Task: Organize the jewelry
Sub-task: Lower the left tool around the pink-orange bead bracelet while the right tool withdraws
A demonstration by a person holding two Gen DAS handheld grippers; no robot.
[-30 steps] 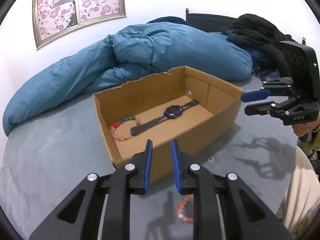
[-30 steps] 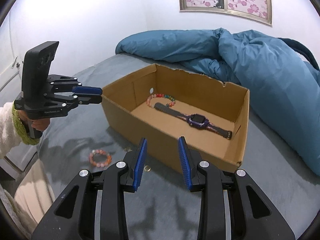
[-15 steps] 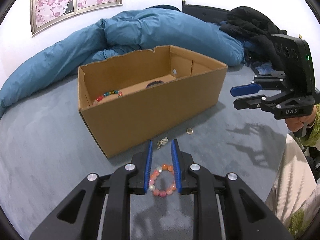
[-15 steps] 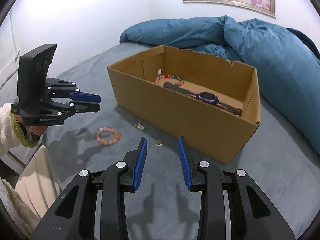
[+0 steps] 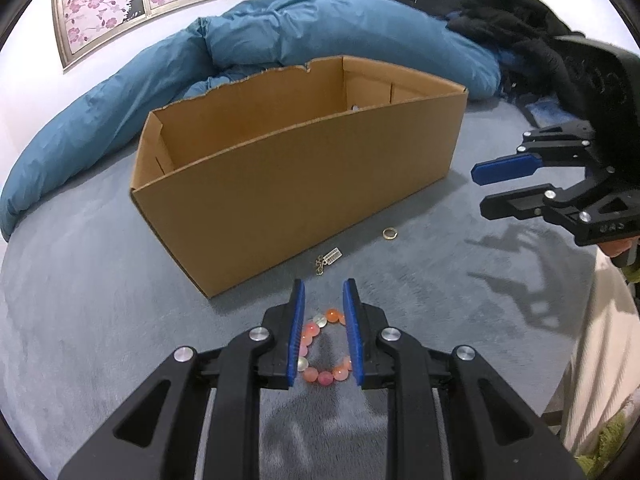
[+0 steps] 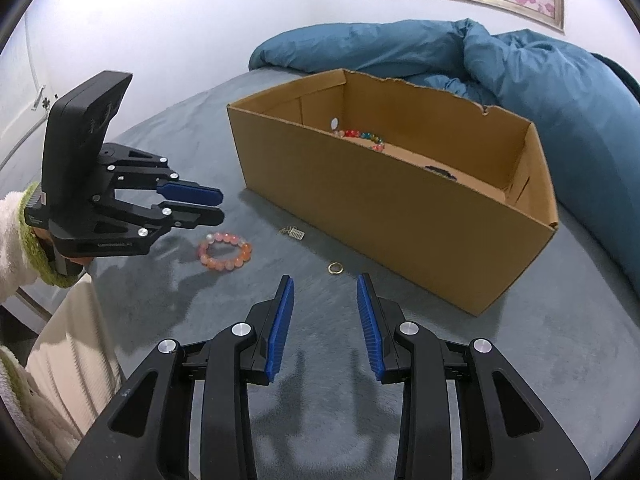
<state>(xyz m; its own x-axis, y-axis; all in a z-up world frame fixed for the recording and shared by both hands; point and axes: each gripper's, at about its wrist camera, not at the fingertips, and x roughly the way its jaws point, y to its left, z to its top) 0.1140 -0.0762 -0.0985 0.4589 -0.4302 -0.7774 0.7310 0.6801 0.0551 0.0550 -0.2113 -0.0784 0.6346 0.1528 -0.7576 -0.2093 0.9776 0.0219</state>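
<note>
the open brown cardboard box [image 6: 400, 204] was matt corrugated paperboard with a ragged torn rim. the grey-blue bed cover [image 5: 80, 264] looked like soft, short-napped cloth. the pink-orange bead bracelet [image 6: 225, 251] was glossy and translucent. the small gold ring [image 6: 335, 267] and the little chain charm [image 5: 328, 260] shone like metal. the puffy teal duvet [image 5: 280, 40] was smooth fabric with a slight sheen.

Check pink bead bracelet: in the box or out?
Out. The pink bead bracelet lies on the grey bedcover beside the cardboard box, under the open left gripper.
</note>
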